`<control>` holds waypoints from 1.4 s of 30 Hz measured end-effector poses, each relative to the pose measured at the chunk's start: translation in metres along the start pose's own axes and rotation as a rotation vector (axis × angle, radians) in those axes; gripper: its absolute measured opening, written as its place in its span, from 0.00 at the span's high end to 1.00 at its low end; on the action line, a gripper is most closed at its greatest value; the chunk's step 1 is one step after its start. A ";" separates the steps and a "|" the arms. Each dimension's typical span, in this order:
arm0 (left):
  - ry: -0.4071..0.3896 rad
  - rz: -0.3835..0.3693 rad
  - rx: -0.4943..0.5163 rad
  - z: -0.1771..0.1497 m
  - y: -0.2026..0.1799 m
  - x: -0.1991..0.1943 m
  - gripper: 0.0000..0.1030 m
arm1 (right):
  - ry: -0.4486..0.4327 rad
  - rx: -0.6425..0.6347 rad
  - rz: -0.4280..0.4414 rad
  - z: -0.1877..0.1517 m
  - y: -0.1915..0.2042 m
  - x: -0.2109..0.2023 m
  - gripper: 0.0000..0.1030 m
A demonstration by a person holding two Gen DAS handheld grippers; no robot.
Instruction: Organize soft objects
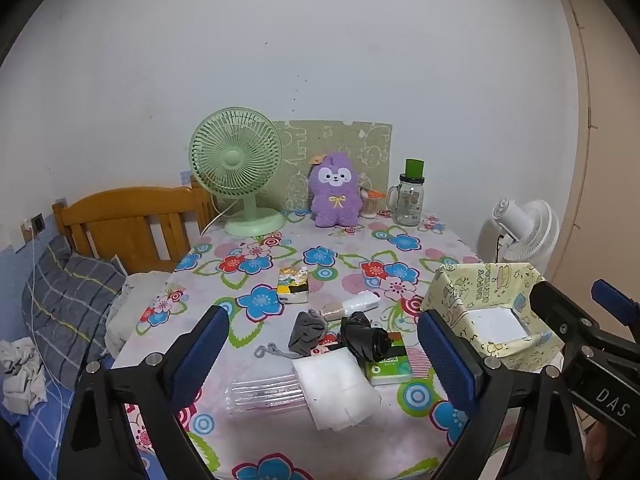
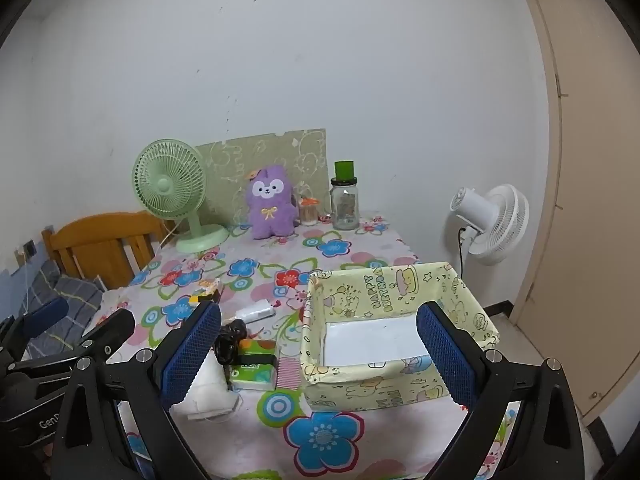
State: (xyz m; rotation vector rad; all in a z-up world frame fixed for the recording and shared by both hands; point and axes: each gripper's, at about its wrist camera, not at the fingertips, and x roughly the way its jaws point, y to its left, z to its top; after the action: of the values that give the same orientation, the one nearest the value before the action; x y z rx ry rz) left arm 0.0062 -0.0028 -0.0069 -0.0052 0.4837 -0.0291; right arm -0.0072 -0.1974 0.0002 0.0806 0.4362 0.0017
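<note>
Soft items lie on the floral table: a grey pouch, a crumpled black bag, a white folded cloth, a green tissue pack, a clear air-cushion wrap, a yellow tissue pack, a white roll. A yellow birthday-print box with a white bottom stands at the right; it also shows in the left wrist view. My left gripper is open above the items. My right gripper is open, in front of the box. Both are empty.
At the back stand a green desk fan, a purple plush, a glass jar with a green lid and a small cotton-swab jar. A bed with a wooden headboard lies left. A white floor fan stands right.
</note>
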 end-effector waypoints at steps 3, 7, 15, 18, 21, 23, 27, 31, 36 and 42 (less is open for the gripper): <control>0.004 -0.001 -0.004 -0.001 -0.001 0.001 0.07 | -0.008 -0.005 -0.004 0.000 0.002 0.000 0.03; -0.003 0.008 0.000 -0.003 -0.002 0.002 0.08 | -0.002 -0.007 -0.002 0.000 0.002 0.002 0.03; -0.006 -0.007 -0.018 -0.005 -0.002 0.003 0.11 | -0.003 -0.008 -0.003 -0.001 0.002 0.003 0.03; -0.005 -0.003 -0.018 -0.004 -0.001 0.003 0.11 | 0.001 -0.008 0.000 -0.001 0.003 0.003 0.03; -0.004 -0.001 -0.020 -0.004 -0.002 0.002 0.11 | 0.002 -0.009 0.001 -0.001 0.004 0.003 0.03; -0.005 -0.001 -0.019 -0.005 -0.002 0.002 0.11 | 0.002 -0.009 0.000 -0.001 0.004 0.003 0.03; -0.007 0.003 -0.009 -0.005 -0.002 0.002 0.11 | 0.002 -0.009 0.000 -0.001 0.004 0.004 0.03; -0.004 0.002 -0.008 -0.006 -0.001 0.001 0.11 | 0.002 -0.009 0.000 -0.001 0.005 0.004 0.03; -0.007 0.006 -0.013 -0.005 -0.001 0.001 0.11 | 0.002 -0.009 0.000 -0.001 0.004 0.004 0.03; -0.003 0.005 -0.010 -0.004 0.000 0.002 0.11 | 0.004 -0.008 0.001 -0.001 0.005 0.004 0.03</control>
State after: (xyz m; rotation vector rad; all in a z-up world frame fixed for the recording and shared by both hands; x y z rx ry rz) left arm 0.0059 -0.0029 -0.0113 -0.0135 0.4810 -0.0220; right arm -0.0040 -0.1926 -0.0019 0.0726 0.4397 0.0042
